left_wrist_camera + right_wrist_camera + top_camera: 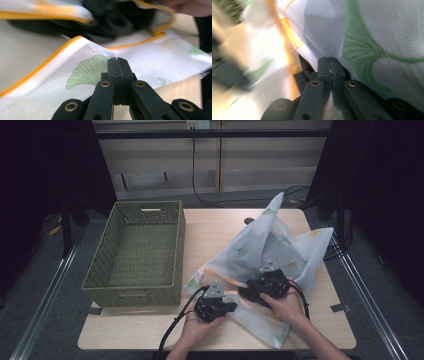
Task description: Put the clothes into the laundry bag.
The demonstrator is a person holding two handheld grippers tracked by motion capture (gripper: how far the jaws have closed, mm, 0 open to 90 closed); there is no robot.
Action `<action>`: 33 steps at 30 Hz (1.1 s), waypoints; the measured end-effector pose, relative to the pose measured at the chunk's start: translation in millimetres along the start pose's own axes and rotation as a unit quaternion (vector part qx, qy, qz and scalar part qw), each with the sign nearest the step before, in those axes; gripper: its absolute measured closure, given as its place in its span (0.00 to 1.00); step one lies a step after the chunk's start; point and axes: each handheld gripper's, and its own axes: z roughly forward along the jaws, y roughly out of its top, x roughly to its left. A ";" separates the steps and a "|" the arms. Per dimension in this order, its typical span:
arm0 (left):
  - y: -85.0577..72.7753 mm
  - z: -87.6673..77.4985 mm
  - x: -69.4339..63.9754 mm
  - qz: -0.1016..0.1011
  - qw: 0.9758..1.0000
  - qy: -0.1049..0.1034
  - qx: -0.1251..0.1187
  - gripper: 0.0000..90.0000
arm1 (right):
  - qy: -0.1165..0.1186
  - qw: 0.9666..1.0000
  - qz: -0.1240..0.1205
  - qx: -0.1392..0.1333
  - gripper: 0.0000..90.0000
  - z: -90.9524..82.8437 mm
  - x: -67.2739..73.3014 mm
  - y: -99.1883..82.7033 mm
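Observation:
A sheer white cloth printed with green leaves and edged in orange lies bunched on the right half of the wooden table, one corner standing up toward the back. My left gripper sits at the cloth's near left part. In the left gripper view its jaws are shut, with the cloth tented up at their tips. My right gripper rests on the middle of the cloth, just right of the left one. Its jaws are shut on a fold of the cloth.
An empty green woven basket stands on the left half of the table, its long side next to the cloth. Cables trail from both grippers toward the front edge. Beyond the table's far edge is a low wall with another cable on the floor.

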 end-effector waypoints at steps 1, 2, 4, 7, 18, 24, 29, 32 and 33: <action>0.1 1.1 -2.4 -0.002 1.000 -0.008 -0.003 1.00 | -0.004 1.000 0.002 -0.004 0.99 1.3 -5.7 1.1; 0.5 2.4 -4.4 -0.002 1.000 -0.016 -0.003 1.00 | -0.009 1.000 0.002 -0.007 0.99 2.6 -10.8 2.6; 0.9 6.6 -10.5 -0.004 0.999 -0.032 -0.008 1.00 | -0.017 1.000 0.011 -0.017 0.99 4.2 -19.7 5.7; 3.7 9.0 -20.4 0.007 0.999 -0.042 -0.009 1.00 | -0.024 0.999 0.015 -0.027 0.99 6.9 -31.1 9.8; 6.9 18.2 -37.9 0.012 0.998 -0.066 -0.010 1.00 | -0.021 0.997 0.019 -0.070 0.99 21.8 -44.7 34.4; 0.8 19.1 -33.9 0.020 0.998 -0.056 -0.008 1.00 | 0.004 0.998 0.008 -0.064 0.99 8.0 -30.1 36.7; -2.9 6.0 -29.1 0.014 0.999 -0.037 -0.019 0.87 | 0.040 0.998 0.016 -0.052 0.99 -16.9 -20.9 13.1; 0.3 -7.2 -24.3 0.009 0.999 -0.022 -0.044 0.78 | 0.057 0.997 0.010 -0.045 0.99 -28.2 -14.3 3.5; 2.6 -12.3 -22.2 0.006 0.998 -0.020 -0.053 0.74 | 0.062 0.997 0.008 -0.043 0.99 -31.1 -12.2 1.1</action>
